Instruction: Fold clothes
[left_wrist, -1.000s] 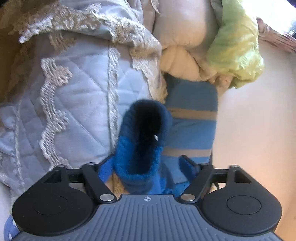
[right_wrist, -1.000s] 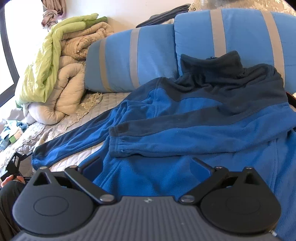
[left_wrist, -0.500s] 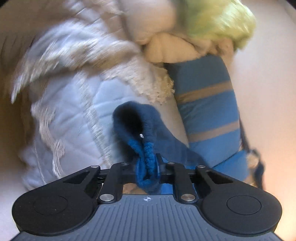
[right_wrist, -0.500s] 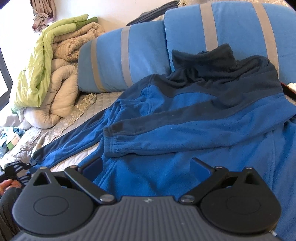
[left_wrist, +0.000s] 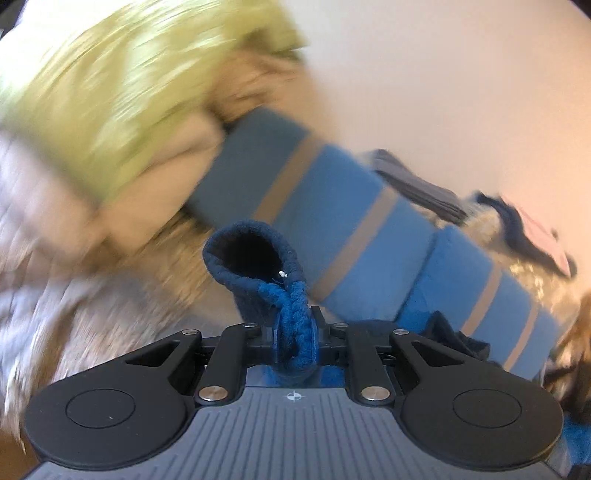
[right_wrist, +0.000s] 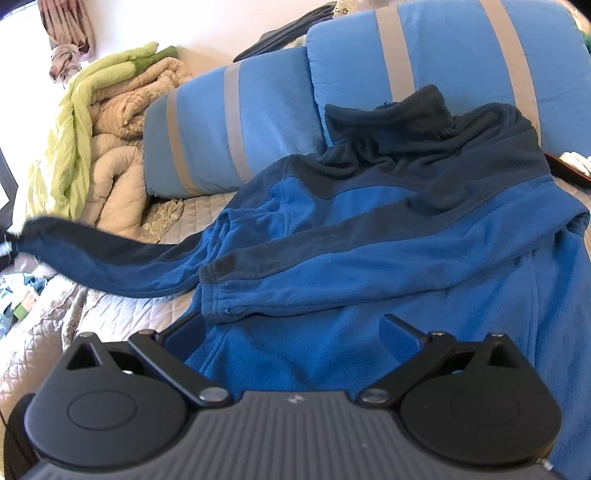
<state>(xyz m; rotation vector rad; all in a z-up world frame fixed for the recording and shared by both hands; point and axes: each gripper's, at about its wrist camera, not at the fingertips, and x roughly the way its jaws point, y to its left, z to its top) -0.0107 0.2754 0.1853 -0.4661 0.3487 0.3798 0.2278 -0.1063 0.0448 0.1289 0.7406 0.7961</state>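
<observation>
A blue and navy fleece jacket (right_wrist: 388, 236) lies spread on the bed, its collar against a striped pillow. One sleeve lies folded across its front. The other sleeve (right_wrist: 110, 258) stretches out to the left and is lifted off the quilt. My left gripper (left_wrist: 294, 332) is shut on that sleeve's cuff (left_wrist: 255, 258), whose dark opening faces the camera. My right gripper (right_wrist: 291, 332) is open just above the jacket's lower front, with nothing between its fingers.
Two blue pillows with tan stripes (right_wrist: 258, 118) lean at the head of the bed. A pile of beige and green quilts (right_wrist: 110, 122) is stacked at the left. Grey quilted bedspread (right_wrist: 55, 332) shows at the lower left. Dark clothes (left_wrist: 417, 184) lie behind the pillows.
My left gripper has shut on the sleeve cuff and lifted it, swinging fast toward the pillows. The sleeve now hangs off the bed. My right gripper has moved a little closer to the jacket.
</observation>
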